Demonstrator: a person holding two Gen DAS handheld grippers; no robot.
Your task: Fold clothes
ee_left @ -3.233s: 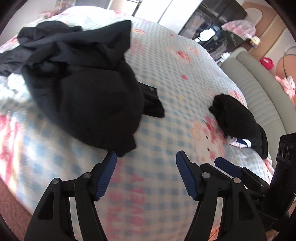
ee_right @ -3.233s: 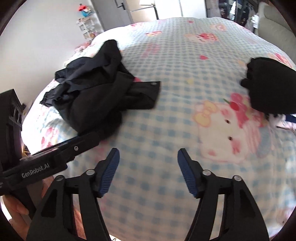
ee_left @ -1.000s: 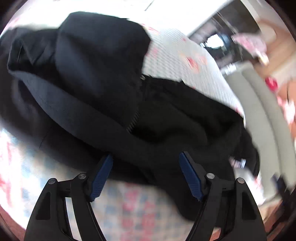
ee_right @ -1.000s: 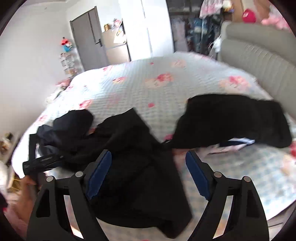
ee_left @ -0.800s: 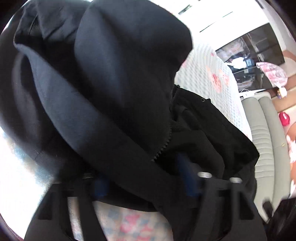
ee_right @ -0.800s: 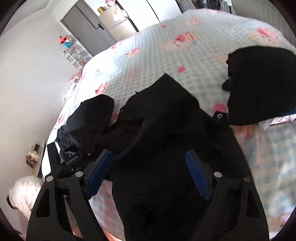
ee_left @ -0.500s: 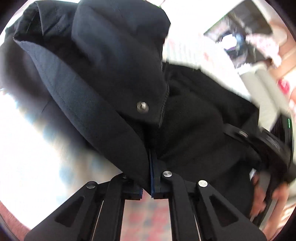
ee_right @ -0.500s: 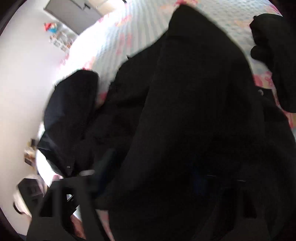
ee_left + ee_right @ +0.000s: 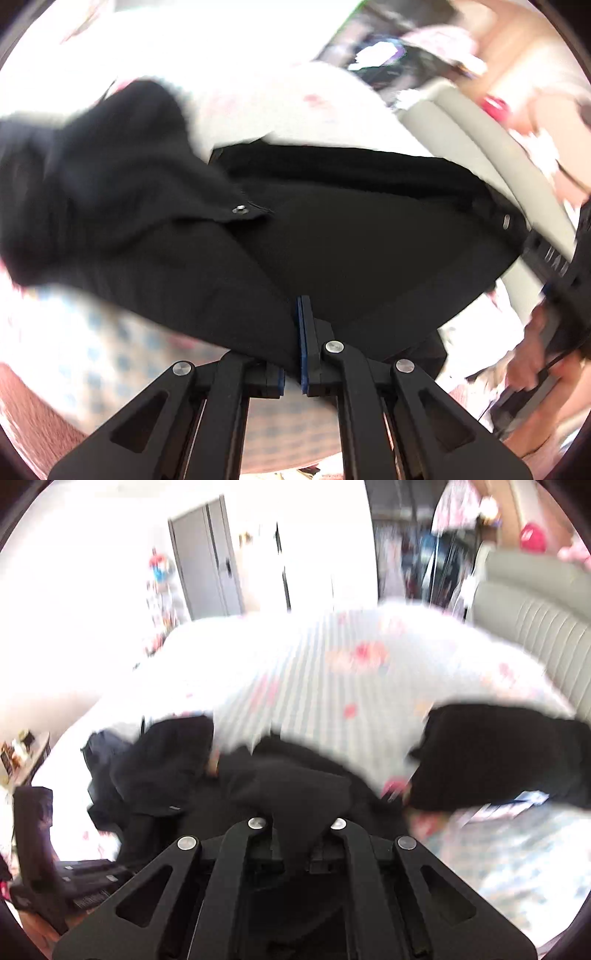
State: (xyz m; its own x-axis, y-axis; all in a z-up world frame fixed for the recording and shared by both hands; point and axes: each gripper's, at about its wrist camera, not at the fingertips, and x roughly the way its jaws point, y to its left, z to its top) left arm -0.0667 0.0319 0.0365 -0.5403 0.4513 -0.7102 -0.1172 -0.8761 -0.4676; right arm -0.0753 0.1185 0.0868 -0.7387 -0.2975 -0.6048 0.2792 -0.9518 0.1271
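A black garment with metal snaps [image 9: 362, 236] lies spread on the bed, its edge pinched in my left gripper [image 9: 301, 332], which is shut on it. In the right wrist view my right gripper [image 9: 295, 845] is shut on a bunched fold of the same black garment [image 9: 303, 794]; the fingertips are hidden by the cloth. A darker crumpled garment [image 9: 155, 768] lies at the left. A folded black garment [image 9: 502, 760] lies at the right of the bed. Both views are blurred.
The bed has a blue-checked cover with pink cartoon prints [image 9: 332, 686]. A grey padded headboard [image 9: 535, 627] runs along the right. A grey door [image 9: 207, 565] and shelves stand behind. The other gripper and hand show at the left wrist view's right edge [image 9: 554, 295].
Both grippers, open a second ago, have closed on the black garment. They have since drawn it toward the near edge of the bed, so the cloth is stretched out.
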